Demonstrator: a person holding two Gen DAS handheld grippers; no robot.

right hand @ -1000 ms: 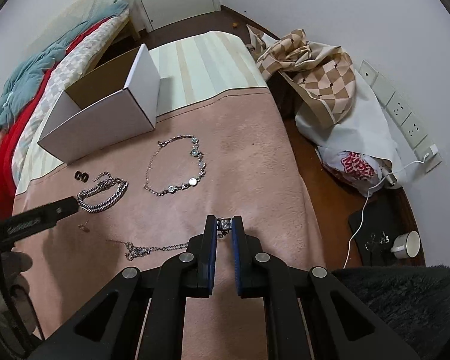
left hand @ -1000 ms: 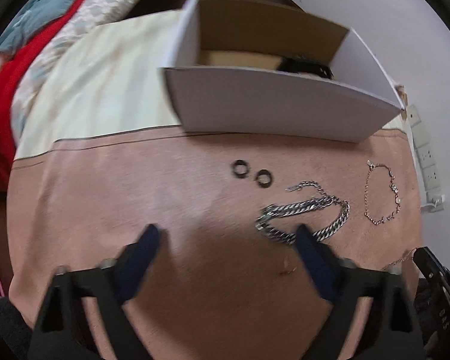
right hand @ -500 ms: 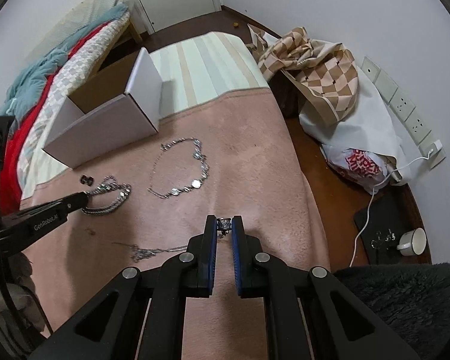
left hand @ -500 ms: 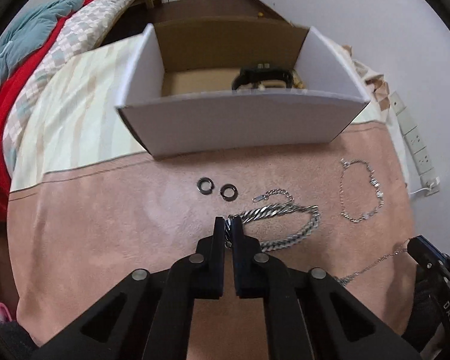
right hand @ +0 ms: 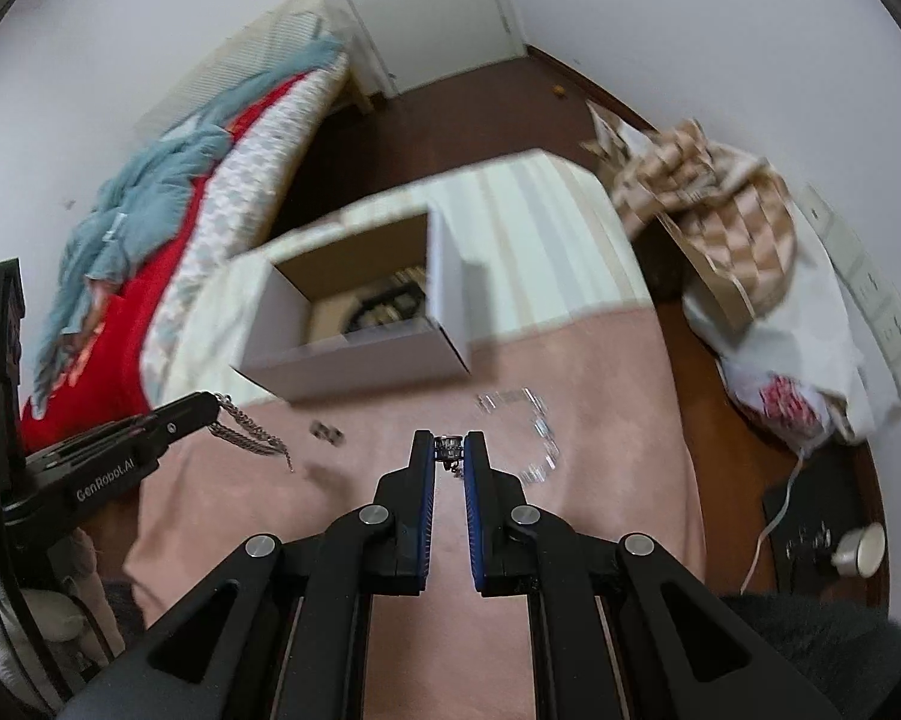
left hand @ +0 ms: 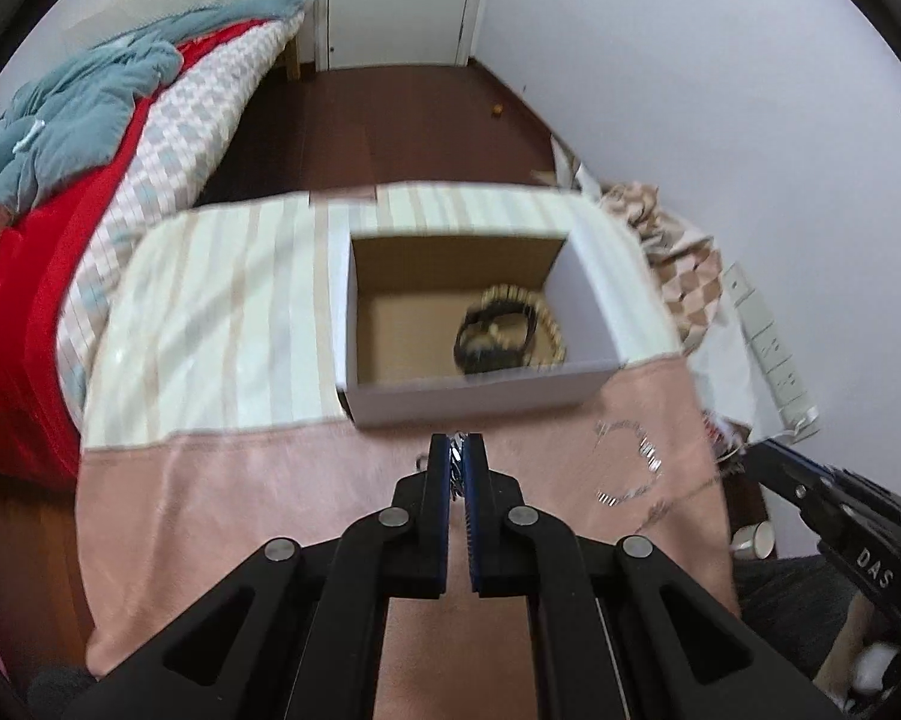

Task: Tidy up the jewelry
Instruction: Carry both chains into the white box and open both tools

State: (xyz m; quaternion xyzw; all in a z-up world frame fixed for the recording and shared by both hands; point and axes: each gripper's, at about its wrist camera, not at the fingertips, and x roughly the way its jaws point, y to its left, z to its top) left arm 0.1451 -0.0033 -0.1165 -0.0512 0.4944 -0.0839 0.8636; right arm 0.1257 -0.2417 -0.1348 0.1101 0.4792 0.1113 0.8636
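My left gripper (left hand: 457, 441) is shut on a thick silver chain (right hand: 248, 427), which hangs from its tips above the pink cloth; the left gripper (right hand: 210, 405) also shows in the right wrist view. An open white cardboard box (left hand: 480, 393) stands just beyond it, with a black and a gold bracelet (left hand: 504, 330) inside. My right gripper (right hand: 449, 443) is shut on a small silver jewel piece (right hand: 449, 444) with a thin chain below it. A crystal link bracelet (left hand: 630, 468) lies on the cloth at the right, blurred.
Two small black rings (right hand: 326, 432) lie on the pink cloth (left hand: 270, 510). A striped cream cloth (left hand: 210, 330) lies left of the box. A bed with red and teal bedding (left hand: 60, 150) is at the left. A checked cloth heap (right hand: 708, 204) and wall sockets (left hand: 774, 354) are at the right.
My left gripper has shut on the thick silver chain and lifted it off the cloth toward the box. My right gripper has risen with its jewel piece, and both views tilted up.
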